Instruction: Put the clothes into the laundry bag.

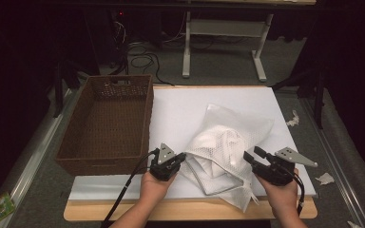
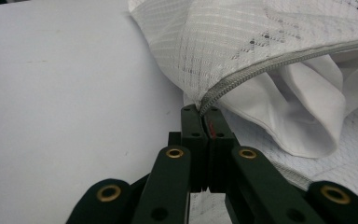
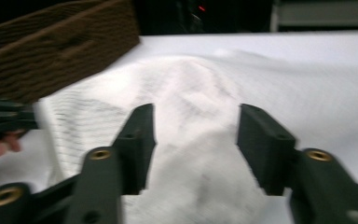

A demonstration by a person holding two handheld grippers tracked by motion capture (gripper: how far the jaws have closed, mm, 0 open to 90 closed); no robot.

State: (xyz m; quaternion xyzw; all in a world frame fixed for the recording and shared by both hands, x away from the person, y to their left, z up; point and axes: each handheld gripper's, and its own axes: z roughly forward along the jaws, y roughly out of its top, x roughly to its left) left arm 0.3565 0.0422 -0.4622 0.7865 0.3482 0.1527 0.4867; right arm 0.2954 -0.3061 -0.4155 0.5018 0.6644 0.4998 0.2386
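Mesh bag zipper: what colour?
Grey, on the white mesh bag; the zipper shows best in the left gripper view.

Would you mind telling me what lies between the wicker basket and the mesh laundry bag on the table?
Nothing but a bare strip of white table surface separates the wicker basket from the mesh laundry bag; the high view shows it.

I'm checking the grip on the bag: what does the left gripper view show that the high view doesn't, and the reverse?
Left gripper view alone: the left gripper shut on the mesh bag at the end of its zipper, white cloth spilling out. High view alone: the wicker basket and the right gripper, open. Both: bag, white board.
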